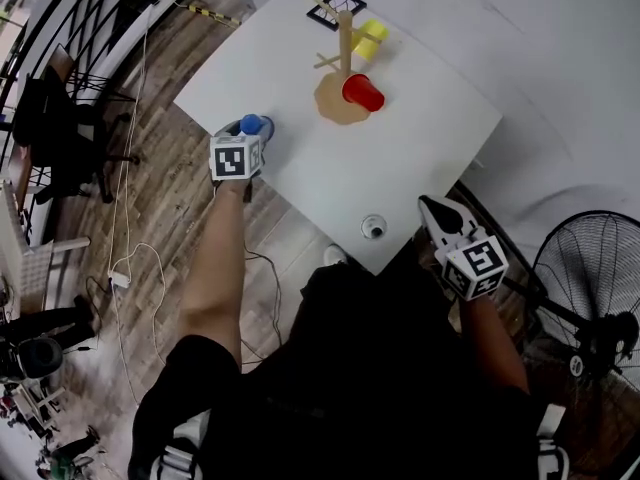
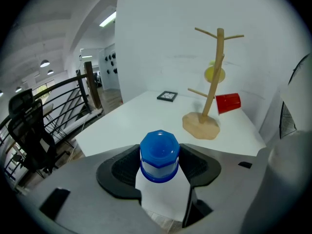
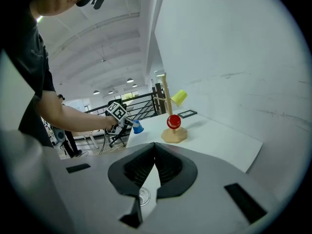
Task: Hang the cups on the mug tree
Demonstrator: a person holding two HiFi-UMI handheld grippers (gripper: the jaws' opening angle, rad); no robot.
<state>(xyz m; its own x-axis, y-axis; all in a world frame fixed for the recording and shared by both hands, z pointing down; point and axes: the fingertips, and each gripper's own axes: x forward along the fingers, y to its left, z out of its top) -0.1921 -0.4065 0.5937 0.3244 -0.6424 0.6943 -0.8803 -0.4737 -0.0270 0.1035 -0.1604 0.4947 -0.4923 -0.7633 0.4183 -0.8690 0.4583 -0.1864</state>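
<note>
Blue cup [image 2: 159, 152]: eight-sided end uppermost, pale band below it. It is clamped between the pads of the left hand-held gripper [image 2: 159, 169], at the edge of the white worktop [image 1: 420, 148].
Red cup [image 1: 362, 92], yellow cup [image 1: 369, 40]: hung on the wooden mug tree [image 1: 344, 58].
Right hand-held gripper [image 3: 155, 167]: jaws closed, empty.
Marker cube [image 1: 237, 158]: black-and-white squares.

White table [image 1: 420, 158] bears mug tree [image 1: 333, 103], marker card [image 1: 336, 9], perhaps a lid [image 1: 373, 227].
</note>
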